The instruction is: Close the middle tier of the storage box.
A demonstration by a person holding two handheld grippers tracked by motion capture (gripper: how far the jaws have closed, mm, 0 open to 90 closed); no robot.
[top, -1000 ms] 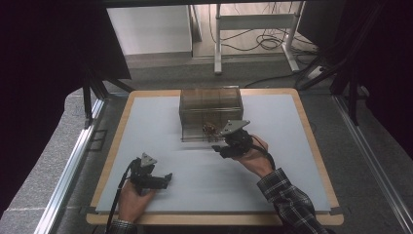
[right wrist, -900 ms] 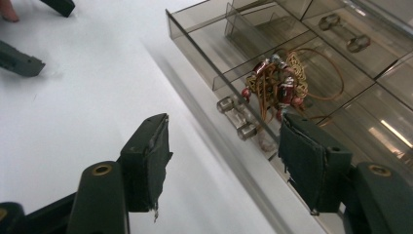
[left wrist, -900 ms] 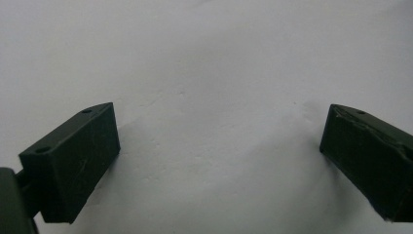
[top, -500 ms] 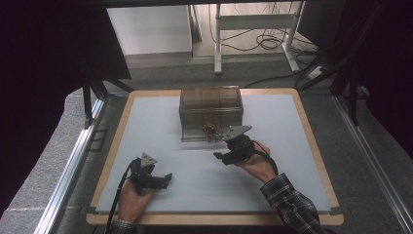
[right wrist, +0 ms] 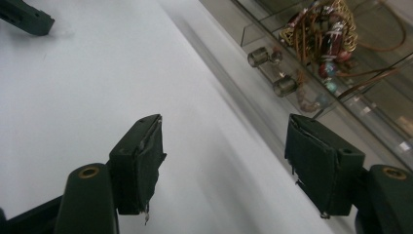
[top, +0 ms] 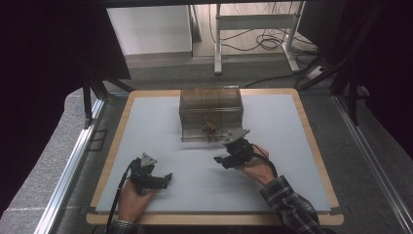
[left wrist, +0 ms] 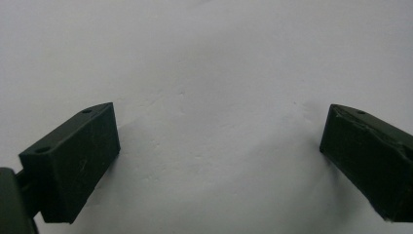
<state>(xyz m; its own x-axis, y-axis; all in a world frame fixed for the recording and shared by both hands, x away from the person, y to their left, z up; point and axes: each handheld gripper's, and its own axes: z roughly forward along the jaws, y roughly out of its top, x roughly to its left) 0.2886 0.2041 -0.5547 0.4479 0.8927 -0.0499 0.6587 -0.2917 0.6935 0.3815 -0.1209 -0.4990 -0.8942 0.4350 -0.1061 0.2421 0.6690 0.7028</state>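
One clear brown box [top: 211, 113] (jewellery [top: 210, 129] inside), right gripper [top: 225, 159] near

you see the white surface [top: 160, 126] framed by a wooden edge. beyond the surface, a white panel [top: 148, 29] stands at the far left, and a metal frame [top: 253, 22] with loose cables [top: 270, 41] at the far right.
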